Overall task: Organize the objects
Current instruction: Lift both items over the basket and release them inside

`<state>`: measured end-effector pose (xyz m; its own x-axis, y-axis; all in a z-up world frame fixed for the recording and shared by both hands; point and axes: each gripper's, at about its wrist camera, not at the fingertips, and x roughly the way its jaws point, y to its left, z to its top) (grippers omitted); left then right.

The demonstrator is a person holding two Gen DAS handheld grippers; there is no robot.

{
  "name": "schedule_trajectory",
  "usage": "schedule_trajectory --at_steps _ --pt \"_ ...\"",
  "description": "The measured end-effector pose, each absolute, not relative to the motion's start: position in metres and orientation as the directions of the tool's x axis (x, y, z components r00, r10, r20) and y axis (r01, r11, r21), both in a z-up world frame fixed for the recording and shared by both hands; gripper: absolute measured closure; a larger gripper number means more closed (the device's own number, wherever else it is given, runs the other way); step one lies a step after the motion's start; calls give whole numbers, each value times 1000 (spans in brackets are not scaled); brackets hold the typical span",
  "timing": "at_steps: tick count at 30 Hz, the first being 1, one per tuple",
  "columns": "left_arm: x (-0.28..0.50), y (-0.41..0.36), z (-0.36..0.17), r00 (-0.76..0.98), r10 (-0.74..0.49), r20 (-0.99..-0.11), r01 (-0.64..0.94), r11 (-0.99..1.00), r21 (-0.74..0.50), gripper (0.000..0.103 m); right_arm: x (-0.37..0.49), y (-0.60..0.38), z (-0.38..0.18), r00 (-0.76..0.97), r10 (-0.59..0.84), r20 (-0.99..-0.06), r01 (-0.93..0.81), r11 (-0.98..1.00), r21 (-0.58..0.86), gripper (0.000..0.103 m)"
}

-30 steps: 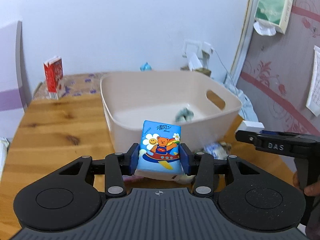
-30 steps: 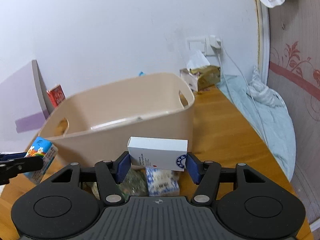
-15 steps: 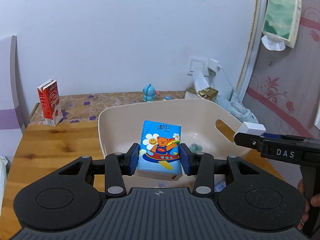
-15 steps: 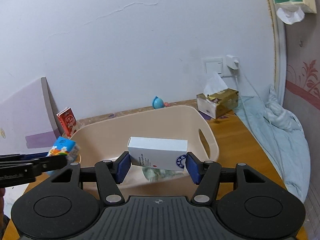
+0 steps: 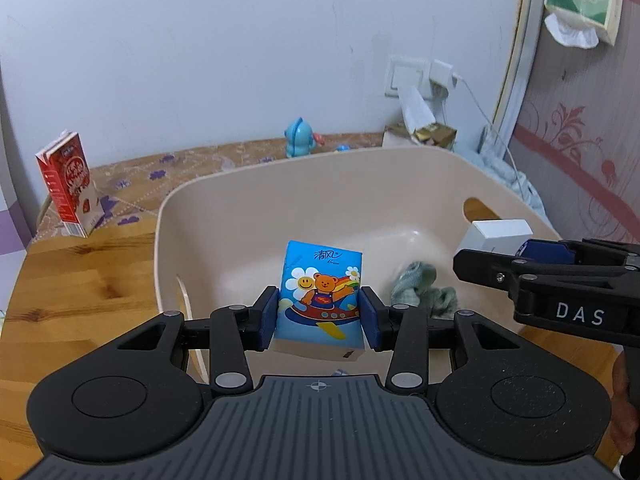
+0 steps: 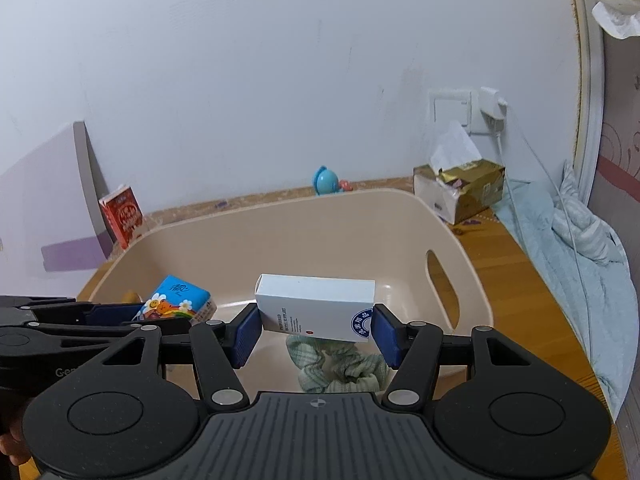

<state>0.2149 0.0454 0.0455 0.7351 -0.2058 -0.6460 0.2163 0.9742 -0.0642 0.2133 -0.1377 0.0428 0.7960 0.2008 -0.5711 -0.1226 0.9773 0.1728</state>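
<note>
Beige plastic basket (image 5: 400, 184) on the wooden table (image 5: 72, 280), near its back edge. We held our left gripper (image 5: 320, 322) closed on a blue tissue pack (image 5: 320, 300) above the basket's near left corner, and our right gripper (image 6: 316, 332) closed on a white box (image 6: 316, 306) above its right side, over a green cloth (image 6: 340, 368) on the basket floor. We judged the step to be placing. Next we needed to lower both items, part the fingers and withdraw clear of the rim.
</note>
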Motion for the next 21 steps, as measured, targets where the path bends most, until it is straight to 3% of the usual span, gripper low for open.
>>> schedule_trajectory --at_steps 4,8,12,21 --pt "215 44 42 729 -197 -655 220 974 -48 56 213 -135 39 791 201 -578 -126 978 168 37" --pt "205 45 49 755 -163 -635 200 980 -14 34 206 -133 45 803 203 -560 -137 978 158 17" --pt "192 50 59 775 -161 -611 192 981 -14 29 188 -131 55 828 197 -526 -141 979 146 2" --pt "148 68 81 817 -175 -549 201 980 -14 17 159 -138 66 831 191 -522 -123 979 162 0"
